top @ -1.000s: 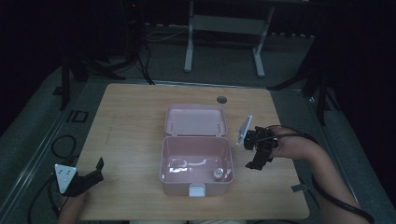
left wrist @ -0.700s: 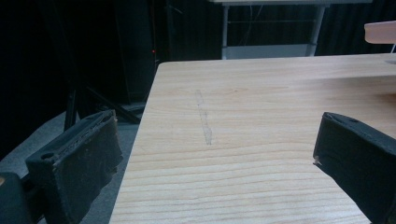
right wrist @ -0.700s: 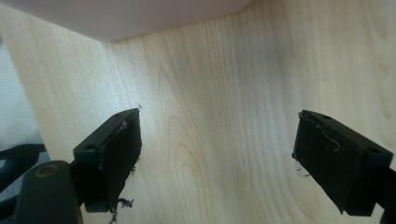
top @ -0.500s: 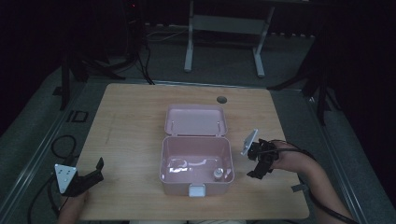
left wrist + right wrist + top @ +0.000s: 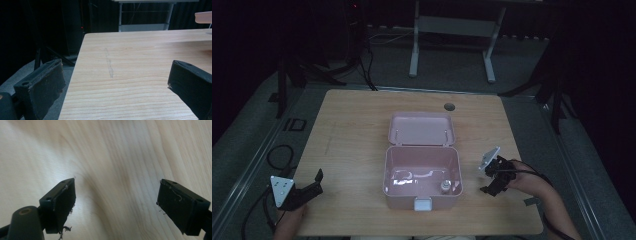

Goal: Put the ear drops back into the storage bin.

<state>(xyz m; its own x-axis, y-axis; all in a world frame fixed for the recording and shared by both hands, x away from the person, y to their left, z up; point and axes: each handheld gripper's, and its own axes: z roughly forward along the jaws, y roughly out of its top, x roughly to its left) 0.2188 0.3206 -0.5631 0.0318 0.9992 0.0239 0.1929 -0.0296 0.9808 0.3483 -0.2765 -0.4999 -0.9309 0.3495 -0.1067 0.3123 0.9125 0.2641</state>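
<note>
1. Pink box (image 5: 422, 162): sits open in the middle of the table (image 5: 357, 125), with the lid (image 5: 422, 129) thrown back flat on the far side and a pale latch (image 5: 422, 204) on the near wall.
2. Small pale object (image 5: 444, 186): stands inside the box near its front right corner. Too small to name surely; looks like a little bottle or knob.
3. Right gripper (image 5: 490, 186): hangs just beside the box's right wall without touching it, pointed down at bare wood. Jaws spread wide, with nothing between the pads (image 5: 63, 197).
4. Left gripper (image 5: 316, 182): rests near the front left corner of the table, well apart from the box. Jaws likewise wide apart, gripping nothing, and looking out over bare tabletop.
5. Step in hand, as a judgement: a gap between actions, with both tools empty and the object lying in the box. Reads either as the start of a reach for the object or as readiness to shut the lid; cannot tell which.
6. Next move, if a reach: lift over the right wall, come down with the jaws on either side of the object, clear of the corner walls, then close gently to avoid tipping it.
7. Next move, if closing: bring a jaw under the lid's far edge and swing it forward, with the left gripper moved in to steady the box.
</note>
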